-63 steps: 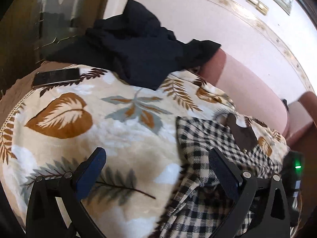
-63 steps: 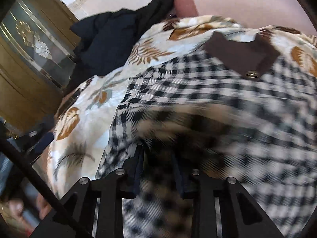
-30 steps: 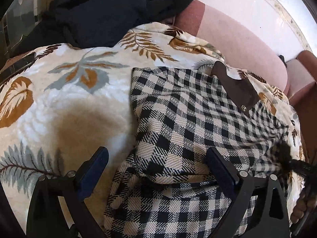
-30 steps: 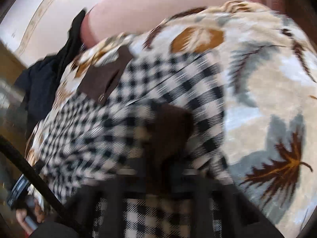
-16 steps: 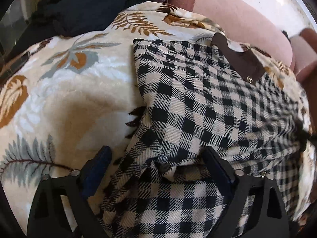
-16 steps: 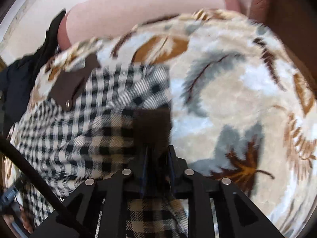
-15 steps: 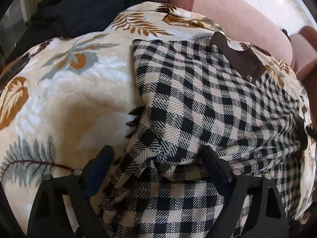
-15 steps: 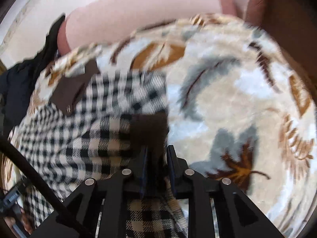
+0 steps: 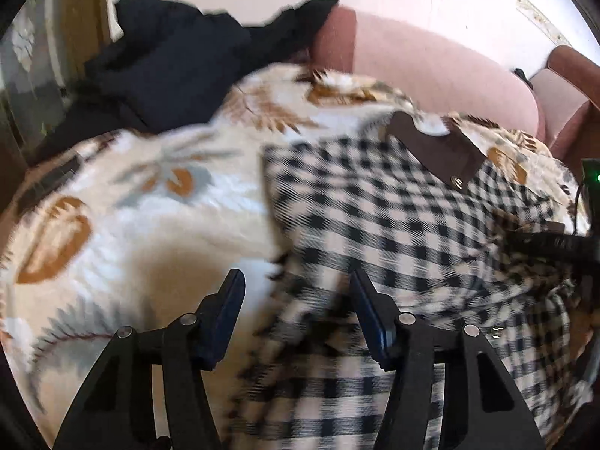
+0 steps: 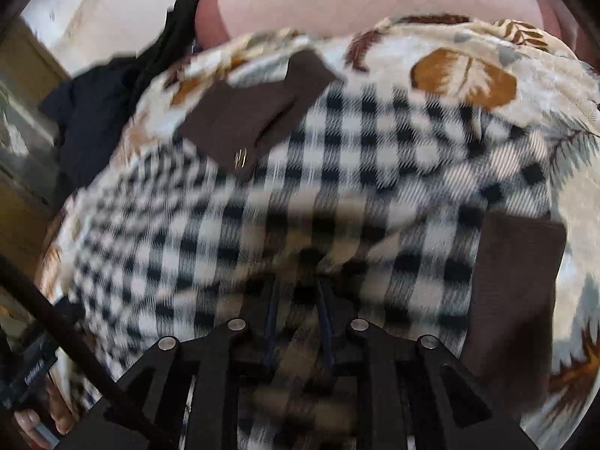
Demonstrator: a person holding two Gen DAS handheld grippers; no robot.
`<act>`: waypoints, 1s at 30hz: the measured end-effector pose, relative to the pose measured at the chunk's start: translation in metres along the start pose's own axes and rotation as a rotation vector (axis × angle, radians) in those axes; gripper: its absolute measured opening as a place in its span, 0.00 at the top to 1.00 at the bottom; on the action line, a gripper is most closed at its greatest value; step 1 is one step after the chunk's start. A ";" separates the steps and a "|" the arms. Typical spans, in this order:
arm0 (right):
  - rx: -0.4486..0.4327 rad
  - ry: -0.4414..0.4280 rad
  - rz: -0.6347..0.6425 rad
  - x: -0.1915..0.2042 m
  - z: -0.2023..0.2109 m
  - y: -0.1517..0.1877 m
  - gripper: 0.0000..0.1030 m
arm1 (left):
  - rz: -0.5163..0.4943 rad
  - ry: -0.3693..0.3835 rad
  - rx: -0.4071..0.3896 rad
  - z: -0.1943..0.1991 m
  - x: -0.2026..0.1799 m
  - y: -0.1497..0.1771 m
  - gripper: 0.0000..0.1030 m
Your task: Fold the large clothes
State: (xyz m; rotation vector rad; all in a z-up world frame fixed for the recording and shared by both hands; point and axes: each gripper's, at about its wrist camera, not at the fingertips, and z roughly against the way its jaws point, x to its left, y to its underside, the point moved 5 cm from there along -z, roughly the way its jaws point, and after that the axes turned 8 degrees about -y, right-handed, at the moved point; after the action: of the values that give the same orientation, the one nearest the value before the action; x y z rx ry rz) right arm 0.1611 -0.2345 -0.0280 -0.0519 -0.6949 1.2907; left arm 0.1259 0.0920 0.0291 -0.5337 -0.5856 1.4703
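A pale pink wall [image 9: 431,11] rises behind a rose-pink sofa back [image 9: 431,71] — sunlight falls across both. A leaf-patterned blanket [image 9: 123,217] covers the seat; a brown cabinet [image 10: 18,86] stands left.

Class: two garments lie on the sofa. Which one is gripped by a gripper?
The checked shirt, pinched by the right gripper; the black garment lies untouched behind.
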 end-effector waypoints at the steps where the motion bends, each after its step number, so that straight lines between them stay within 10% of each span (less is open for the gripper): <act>1: -0.024 0.062 -0.016 -0.010 0.007 -0.006 0.79 | -0.001 -0.024 -0.016 0.002 0.006 0.000 0.42; 4: -0.099 0.176 0.050 -0.019 0.033 -0.010 0.76 | 0.026 -0.054 0.006 -0.004 0.024 0.002 0.39; 15: -0.034 -0.112 0.094 0.027 0.034 0.058 0.76 | 0.095 -0.009 0.132 -0.028 0.024 0.017 0.37; 22: -0.094 0.072 -0.057 -0.027 0.072 0.083 0.81 | 0.121 0.013 0.164 -0.022 0.036 0.037 0.37; 30: -0.168 0.167 -0.118 -0.085 0.160 0.138 0.58 | 0.105 0.122 0.168 0.006 0.045 0.064 0.32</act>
State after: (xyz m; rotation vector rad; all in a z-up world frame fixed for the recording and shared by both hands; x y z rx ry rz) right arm -0.0463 -0.3217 0.0053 -0.2489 -0.6517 1.0989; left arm 0.0742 0.1389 -0.0066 -0.5246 -0.3385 1.5580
